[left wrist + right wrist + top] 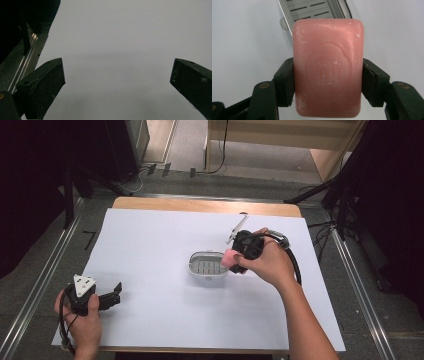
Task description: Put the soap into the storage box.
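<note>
1. Right gripper (325,82) clamped across the long edges of the pink rectangular soap bar (328,67), stamped face up toward the camera, bar poking out well past the jaw tips
2. Hovering at the right rim of the grey slotted plastic soap dish (208,265) on the white table sheet (165,310)
3. Best carried level over the slots, lowered flat, released only once seated
4. Left gripper (114,296) spread wide and empty, resting near the front left corner, well apart from the soap

White sheet (165,315) (wooden table (200,205) beneath)
</note>
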Demonstrator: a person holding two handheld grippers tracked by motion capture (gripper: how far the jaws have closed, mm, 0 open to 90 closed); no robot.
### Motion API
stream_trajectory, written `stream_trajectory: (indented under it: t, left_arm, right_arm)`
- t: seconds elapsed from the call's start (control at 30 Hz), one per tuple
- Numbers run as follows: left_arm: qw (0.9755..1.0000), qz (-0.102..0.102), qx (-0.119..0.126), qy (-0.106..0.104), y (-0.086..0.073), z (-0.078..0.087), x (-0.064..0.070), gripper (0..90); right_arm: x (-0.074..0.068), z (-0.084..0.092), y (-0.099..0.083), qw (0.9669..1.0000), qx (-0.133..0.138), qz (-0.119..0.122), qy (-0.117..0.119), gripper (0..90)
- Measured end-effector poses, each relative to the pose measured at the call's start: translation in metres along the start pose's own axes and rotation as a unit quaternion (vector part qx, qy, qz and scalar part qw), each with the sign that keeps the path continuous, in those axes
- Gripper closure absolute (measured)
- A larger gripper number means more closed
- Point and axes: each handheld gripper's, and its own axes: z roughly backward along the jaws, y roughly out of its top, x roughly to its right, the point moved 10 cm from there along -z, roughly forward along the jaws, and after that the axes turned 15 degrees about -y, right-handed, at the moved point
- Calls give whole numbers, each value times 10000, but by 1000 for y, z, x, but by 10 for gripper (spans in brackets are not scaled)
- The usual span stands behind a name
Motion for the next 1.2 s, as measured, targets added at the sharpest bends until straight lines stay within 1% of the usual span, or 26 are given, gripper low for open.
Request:
stream_trajectory:
  t: [0.03, 0.23, 0.3, 0.33, 0.37, 0.47, 0.53, 0.6, 0.63, 0.73, 0.77, 0.83, 0.87, 0.9, 0.97, 1.1, 1.2]
  left_arm:
    - [10000, 7, -13, 5, 0, 0, 0, 0]
    - [10000, 13, -17, 10, 0, 0, 0, 0]
    - [10000, 5, -25, 14, 0, 0, 0, 0]
    - [10000, 10, -20, 12, 0, 0, 0, 0]
    - [10000, 10, -21, 10, 0, 0, 0, 0]
    - [10000, 5, -25, 10, 0, 0, 0, 0]
    - [10000, 4, -24, 10, 0, 0, 0, 0]
    - [10000, -5, -18, 15, 0, 0, 0, 0]
    - [10000, -5, -18, 15, 0, 0, 0, 0]
    - [10000, -11, -28, 24, 0, -1, 0, 0]
    - [10000, -14, -31, 25, 0, -1, 0, 0]
    - [10000, -15, -31, 25, 0, -1, 0, 0]
    - [10000, -15, -31, 25, 0, -1, 0, 0]
    - [10000, -25, -26, 16, 0, -1, 0, 0]
    - [10000, -57, -49, 28, 0, -1, 1, 0]
    - [10000, -58, -56, 32, 0, -1, 1, 0]
    - [10000, -41, -60, 28, -1, -1, 1, 0]
  right_arm:
    - [0, -2, 2, 10000, 1, 48, -9, 383]
    - [-2, -5, 11, 9999, 99, 93, 60, 383]
    - [-4, -7, 14, 9998, 118, 158, 79, 383]
    - [-6, -10, 16, 9996, 122, 232, 91, 384]
    - [-6, -10, 16, 9996, 122, 232, 91, 384]
    - [-9, -15, 20, 9992, 148, 348, 125, 383]
    - [-10, -16, 21, 9992, 137, 346, 127, 383]
    - [-10, -19, 25, 9986, 181, 483, 117, 383]
    - [-12, -20, 26, 9985, 169, 493, 141, 383]
    - [-14, -24, 29, 9977, 180, 626, 178, 383]
    - [-15, -26, 31, 9973, 203, 678, 176, 383]
    - [-17, -28, 33, 9975, 142, 675, 131, 383]
    - [-17, -29, 35, 9970, 170, 746, 122, 383]
    - [-19, -30, 36, 9972, 129, 717, 141, 383]
    - [-19, -32, 39, 9965, 174, 812, 121, 383]
    - [-20, -34, 43, 9963, 149, 834, 106, 383]
    - [-20, -36, 48, 9954, 201, 934, 86, 384]
